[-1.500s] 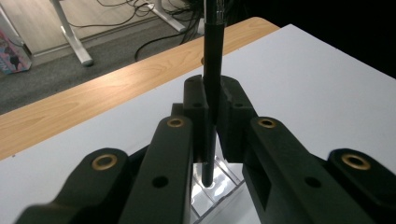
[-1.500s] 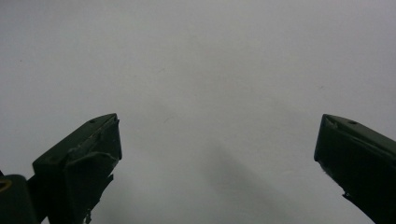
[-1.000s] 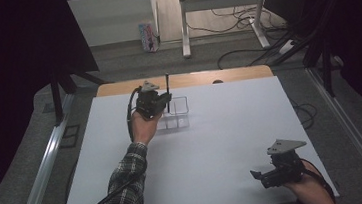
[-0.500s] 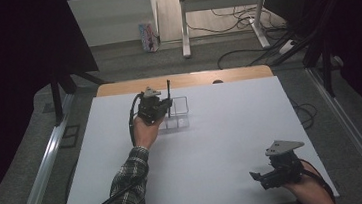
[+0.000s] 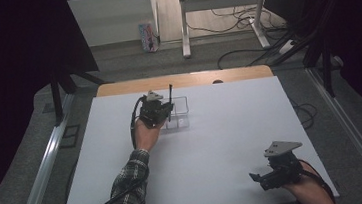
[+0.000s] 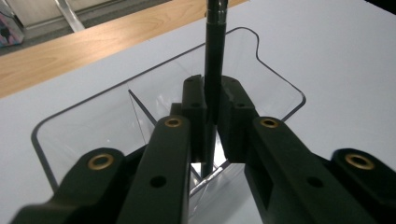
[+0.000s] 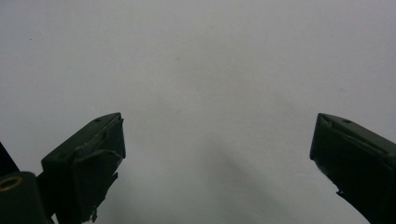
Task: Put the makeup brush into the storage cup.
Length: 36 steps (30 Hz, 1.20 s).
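— Gripping a thin black pen, is it? How does the left gripper stand?

— Clenched on it. In the left gripper view the two black jaws press the pen from both sides, and it stands upright between them with its lower end down inside a clear plastic organizer. A thin clear divider splits that box into compartments; which one the tip sits in I cannot tell.

— Does the high view add anything?

— It shows the left gripper over the near left part of the organizer, the pen sticking up past it, and a plaid sleeve coming in from the bottom edge. The box's curved rim and inner wall come out plainly in the gripper's own camera.

— And the other hand?

— The right gripper sits low at the near right of the white table, well apart from the box. Its own view shows the jaws spread wide over bare white surface — released, nothing between them.

— What lies around?

— A wooden strip runs along the table's far edge just behind the organizer. Beyond it are a desk frame and cables on the floor — open white surface lies between the two hands
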Available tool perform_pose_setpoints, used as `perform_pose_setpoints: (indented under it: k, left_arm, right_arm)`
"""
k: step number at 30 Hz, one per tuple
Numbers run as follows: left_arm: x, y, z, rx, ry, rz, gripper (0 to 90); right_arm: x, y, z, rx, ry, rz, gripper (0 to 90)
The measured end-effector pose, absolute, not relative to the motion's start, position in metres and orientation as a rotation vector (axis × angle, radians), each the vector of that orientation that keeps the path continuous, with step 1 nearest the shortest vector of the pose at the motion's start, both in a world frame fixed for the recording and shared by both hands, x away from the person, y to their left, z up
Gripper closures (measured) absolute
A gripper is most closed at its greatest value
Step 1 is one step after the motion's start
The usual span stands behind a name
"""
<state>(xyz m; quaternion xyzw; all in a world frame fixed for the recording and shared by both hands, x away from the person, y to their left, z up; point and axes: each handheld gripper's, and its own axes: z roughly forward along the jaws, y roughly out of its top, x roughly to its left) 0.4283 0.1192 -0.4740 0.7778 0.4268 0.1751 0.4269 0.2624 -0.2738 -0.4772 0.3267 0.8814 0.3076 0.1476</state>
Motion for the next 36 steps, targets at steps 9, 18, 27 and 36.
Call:
perform_pose_setpoints:
  k: [9,18,27,36]
  left_arm:
    - [0.428,0.123,-0.463,1.932,1.07,0.466,38.8]
    - [0.43,0.127,-0.46,1.952,1.094,0.427,11.0]
    - [0.429,0.128,-0.459,1.999,1.064,0.385,1.1]
    - [0.423,0.13,-0.453,2.025,1.046,0.383,0.0]
  right_arm:
    - [0.262,-0.272,-0.478,0.923,2.548,0.872,3.1]
    - [0.262,-0.273,-0.478,0.926,2.545,0.872,3.1]
    - [0.262,-0.273,-0.478,0.932,2.543,0.871,3.0]
    - [0.263,-0.274,-0.477,0.95,2.54,0.888,2.2]
